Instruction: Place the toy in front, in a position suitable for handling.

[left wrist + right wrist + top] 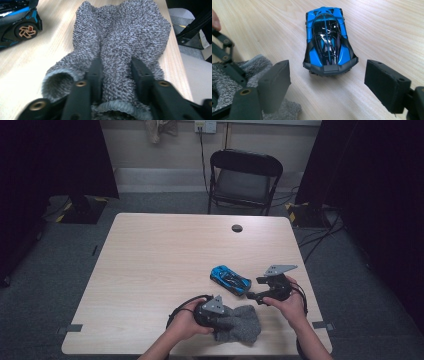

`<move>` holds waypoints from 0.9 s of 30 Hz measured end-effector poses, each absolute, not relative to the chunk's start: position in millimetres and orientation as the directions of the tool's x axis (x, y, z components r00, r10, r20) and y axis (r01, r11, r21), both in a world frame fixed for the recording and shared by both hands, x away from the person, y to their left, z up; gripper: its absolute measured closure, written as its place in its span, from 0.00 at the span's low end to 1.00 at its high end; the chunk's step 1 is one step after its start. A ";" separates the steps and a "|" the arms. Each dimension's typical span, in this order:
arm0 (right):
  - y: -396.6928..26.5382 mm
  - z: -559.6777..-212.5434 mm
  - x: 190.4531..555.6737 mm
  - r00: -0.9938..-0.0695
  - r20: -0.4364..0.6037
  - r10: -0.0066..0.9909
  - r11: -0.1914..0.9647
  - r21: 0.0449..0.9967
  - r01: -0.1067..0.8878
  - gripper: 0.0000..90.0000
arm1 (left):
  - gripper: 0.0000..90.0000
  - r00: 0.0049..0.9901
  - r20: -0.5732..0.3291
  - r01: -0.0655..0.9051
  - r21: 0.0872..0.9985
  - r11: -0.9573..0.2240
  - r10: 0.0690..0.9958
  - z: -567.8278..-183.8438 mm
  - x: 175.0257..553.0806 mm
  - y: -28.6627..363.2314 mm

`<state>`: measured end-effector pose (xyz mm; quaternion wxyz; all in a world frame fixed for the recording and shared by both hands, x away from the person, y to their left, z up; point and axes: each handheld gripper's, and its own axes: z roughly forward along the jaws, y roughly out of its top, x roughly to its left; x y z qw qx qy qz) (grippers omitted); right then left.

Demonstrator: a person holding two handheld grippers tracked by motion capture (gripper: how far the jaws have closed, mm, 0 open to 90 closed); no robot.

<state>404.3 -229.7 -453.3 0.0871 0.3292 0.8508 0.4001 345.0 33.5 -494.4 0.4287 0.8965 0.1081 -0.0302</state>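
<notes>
In the high view, a pale wooden table [165, 270] carries a grey sock [240, 325] near its front edge and a blue toy car [230, 280] just beyond it, close by but apart. The left gripper [220, 317] lies on the sock's left end, and the right gripper [255, 296] sits just right of the car, pointing toward it. A black folding chair [244, 180] stands behind the table.

In the left gripper view, the sock [120, 40] stretches away along the table, and a raised fold of its fuzzy knit near the cuff is pinched between the two black jaws, which are drawn in tight on the cloth. The car [18, 25] sits at the upper left with an orange-spoked wheel; a light mark on its side is too blurred to read.

In the right gripper view, the car [327, 40] lies on the wood with one end toward the camera, between the lines of the two jaws but ahead of them; they stand wide and touch nothing. A corner of the sock [249, 67] and part of the left gripper show at the left.

The sock looks soft, light and limp, so it should sag and trail when lifted; a pinch at the cuff, as here, suits it. The car looks hard, glossy and free to roll, so squeezing across its flanks mid-body seems safest. No brand or writing is legible anywhere
</notes>
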 end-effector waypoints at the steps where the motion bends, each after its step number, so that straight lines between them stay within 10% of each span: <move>1: -229.8 -453.1 404.4 -0.766 0.114 0.633 0.463 0.737 0.492 0.22 | 0.77 0.970 -0.156 0.238 0.755 -0.611 0.185 -493.1 343.8 33.6; 27: -222.8 -443.8 414.8 -0.757 0.080 0.649 0.473 0.737 0.484 0.17 | 0.86 0.853 -0.154 0.412 0.785 -0.462 0.499 -462.8 370.7 172.1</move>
